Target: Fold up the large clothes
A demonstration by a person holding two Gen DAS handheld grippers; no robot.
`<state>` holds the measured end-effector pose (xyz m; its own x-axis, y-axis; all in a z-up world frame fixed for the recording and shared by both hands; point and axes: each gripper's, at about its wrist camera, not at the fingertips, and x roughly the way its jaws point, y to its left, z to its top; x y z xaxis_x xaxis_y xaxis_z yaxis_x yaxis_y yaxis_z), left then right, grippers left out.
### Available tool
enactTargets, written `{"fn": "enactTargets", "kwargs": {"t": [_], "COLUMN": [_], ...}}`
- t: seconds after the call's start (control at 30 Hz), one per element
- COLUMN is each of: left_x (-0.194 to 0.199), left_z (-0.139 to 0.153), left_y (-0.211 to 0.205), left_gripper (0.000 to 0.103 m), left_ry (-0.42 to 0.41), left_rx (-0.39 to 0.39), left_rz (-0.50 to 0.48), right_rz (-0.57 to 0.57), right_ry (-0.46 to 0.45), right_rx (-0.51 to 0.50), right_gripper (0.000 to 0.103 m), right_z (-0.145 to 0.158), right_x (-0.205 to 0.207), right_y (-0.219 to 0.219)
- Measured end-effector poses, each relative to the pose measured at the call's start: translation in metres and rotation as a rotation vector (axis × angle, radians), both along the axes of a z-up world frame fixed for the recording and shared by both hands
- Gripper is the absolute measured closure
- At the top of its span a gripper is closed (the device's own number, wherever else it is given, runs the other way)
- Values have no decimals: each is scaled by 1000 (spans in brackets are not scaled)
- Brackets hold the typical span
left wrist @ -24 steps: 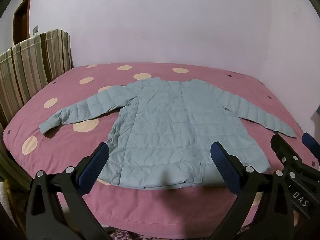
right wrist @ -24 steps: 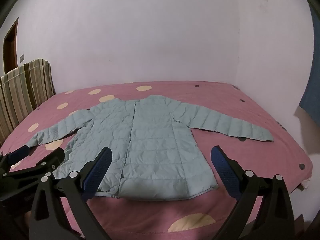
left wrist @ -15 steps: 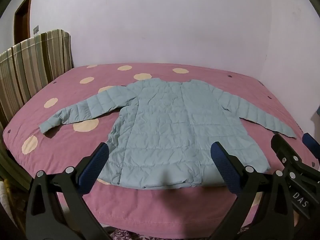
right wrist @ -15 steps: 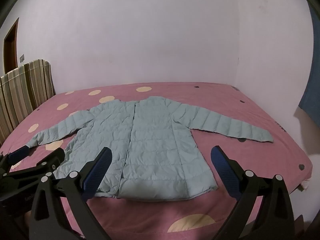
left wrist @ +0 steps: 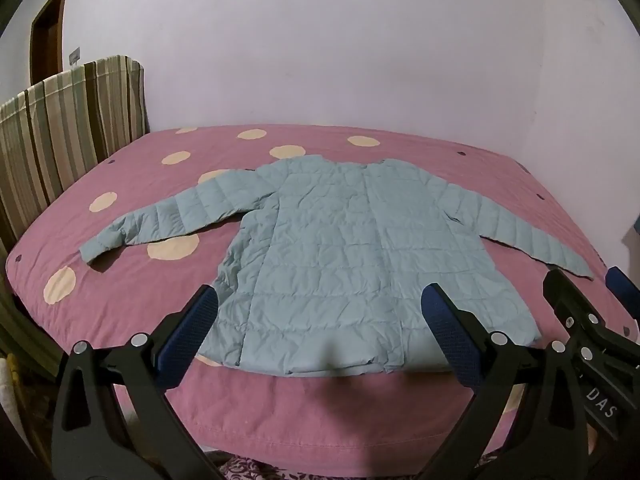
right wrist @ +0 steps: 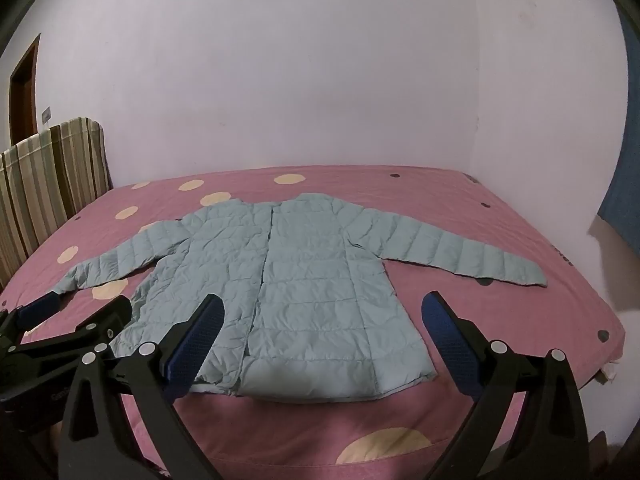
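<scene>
Lying flat and fully spread on the pink bedspread with pale yellow dots (left wrist: 132,300), the pale blue-green quilted puffer jacket (left wrist: 352,256) has its hem toward the cameras and its collar toward the far lilac wall (left wrist: 320,48). Both sleeves are stretched out to the sides, the left one (left wrist: 168,216) crossing a yellow dot and the right one (left wrist: 532,236) reaching toward the bed's right edge. A front seam runs down the body from collar to hem, seen clearly in the right wrist view on the jacket (right wrist: 288,280).

The left gripper (left wrist: 320,332), black-framed with blue textured pads, hangs above the near edge of the bed with its fingers spread wide; nothing sits between them, and the hem of the jacket shows in the gap. One blue pad (left wrist: 188,340) lines up with the jacket's left lower corner in the picture, though it is apart from the cloth. The right gripper (right wrist: 324,336) is likewise spread wide with nothing in it, hovering over the hem on the jacket's right half.

Each tool appears in the other's view: the right gripper (left wrist: 580,320) at the right edge of the left wrist picture, the left gripper (right wrist: 72,320) at the lower left of the right wrist picture.

A striped brown, green and cream headboard cushion (left wrist: 68,128) stands at the left side of the bed, with a dark wooden door frame (left wrist: 48,40) behind it. A dark blue cloth (right wrist: 624,184) hangs at the right wall
</scene>
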<state>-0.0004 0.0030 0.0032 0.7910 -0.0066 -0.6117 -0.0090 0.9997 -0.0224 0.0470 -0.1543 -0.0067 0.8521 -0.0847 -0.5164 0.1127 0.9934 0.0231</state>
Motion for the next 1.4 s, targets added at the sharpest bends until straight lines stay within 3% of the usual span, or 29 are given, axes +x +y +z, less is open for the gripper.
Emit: {"fn": "enactTargets", "kwargs": {"t": [1.4], "left_x": [-4], "left_z": [-8], "left_y": [6], "left_gripper": [2], "left_ry": [2], "left_rx": [-7], "left_rz": [9], "right_rz": [2], "right_ry": [-3], "right_rx": [-7], "right_gripper": [5], "right_z": [0], "right_x": [-2], "right_y": [5]}}
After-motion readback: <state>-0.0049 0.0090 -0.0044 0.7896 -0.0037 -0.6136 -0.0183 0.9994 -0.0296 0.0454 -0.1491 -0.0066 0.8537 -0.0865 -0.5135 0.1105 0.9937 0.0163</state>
